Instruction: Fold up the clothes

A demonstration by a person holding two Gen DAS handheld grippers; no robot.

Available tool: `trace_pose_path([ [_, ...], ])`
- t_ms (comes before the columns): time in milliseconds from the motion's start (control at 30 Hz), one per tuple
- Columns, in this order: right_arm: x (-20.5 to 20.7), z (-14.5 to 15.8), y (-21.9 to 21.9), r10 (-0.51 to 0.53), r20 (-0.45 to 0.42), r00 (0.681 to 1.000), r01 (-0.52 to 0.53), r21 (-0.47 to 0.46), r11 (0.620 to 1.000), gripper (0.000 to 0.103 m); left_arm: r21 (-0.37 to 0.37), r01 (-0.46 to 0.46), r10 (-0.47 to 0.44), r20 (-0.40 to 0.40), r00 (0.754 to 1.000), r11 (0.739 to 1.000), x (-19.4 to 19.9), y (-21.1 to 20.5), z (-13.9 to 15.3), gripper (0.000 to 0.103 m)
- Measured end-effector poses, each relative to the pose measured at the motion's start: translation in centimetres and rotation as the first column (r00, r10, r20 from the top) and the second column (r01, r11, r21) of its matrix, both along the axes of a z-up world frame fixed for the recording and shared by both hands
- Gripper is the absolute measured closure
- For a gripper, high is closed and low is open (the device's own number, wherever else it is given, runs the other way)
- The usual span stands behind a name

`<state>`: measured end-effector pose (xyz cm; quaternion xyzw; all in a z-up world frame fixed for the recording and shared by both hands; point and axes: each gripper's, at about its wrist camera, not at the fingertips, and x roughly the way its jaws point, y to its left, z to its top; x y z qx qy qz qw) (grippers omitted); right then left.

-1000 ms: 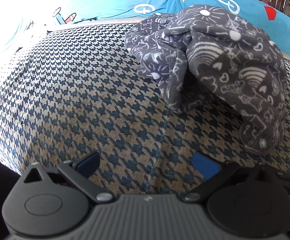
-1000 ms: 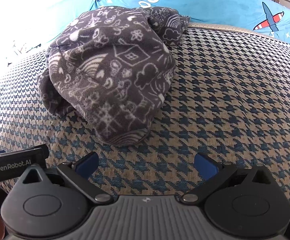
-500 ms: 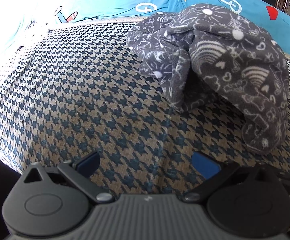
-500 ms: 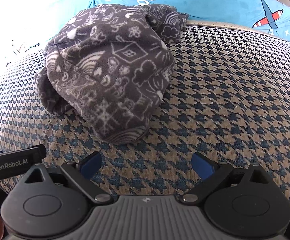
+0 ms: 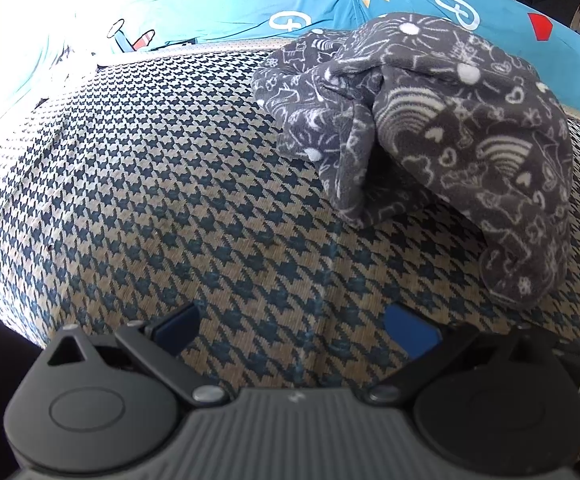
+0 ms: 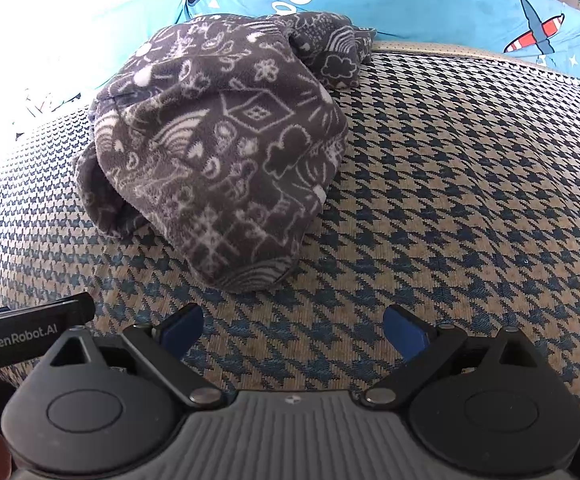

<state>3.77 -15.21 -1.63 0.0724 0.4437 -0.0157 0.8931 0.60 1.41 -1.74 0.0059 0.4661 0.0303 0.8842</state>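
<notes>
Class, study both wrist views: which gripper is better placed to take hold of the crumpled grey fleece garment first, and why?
Probably the right gripper: the fleece garment has its near hem just ahead of its open fingers. From the left gripper, also open, the garment sits off to the right.

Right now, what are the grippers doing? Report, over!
Left gripper open, empty. Right gripper open, empty. Fleece crumpled on the houndstooth cover, not folded. Nothing in the way.

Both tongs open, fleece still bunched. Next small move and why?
Probably ease the right tongs forward onto the fleece's near hem: it lies just ahead, nothing is gripped, and the left tongs face bare houndstooth cover.
</notes>
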Motion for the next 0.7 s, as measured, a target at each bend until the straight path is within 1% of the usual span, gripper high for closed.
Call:
trace_pose_path([
  [333, -0.3, 0.2, 0.2, 0.007, 0.012, 1.000, -0.007, 0.003, 1.000, 0.005, 0.001, 0.003, -0.003, -0.002, 1.000, 1.000, 0.0, 0.0, 0.0, 0.000],
  [467, 0.1, 0.3, 0.2, 0.010, 0.017, 1.000, -0.010, 0.008, 1.000, 0.005, 0.002, 0.006, -0.006, -0.002, 1.000, 1.000, 0.2, 0.1, 0.2, 0.000],
  [700, 1.1, 0.9, 0.7, 0.033, 0.024, 0.999, -0.033, -0.014, 0.999, 0.005, 0.003, 0.008, -0.008, 0.008, 1.000, 1.000, 0.5, 0.4, 0.7, 0.000],
])
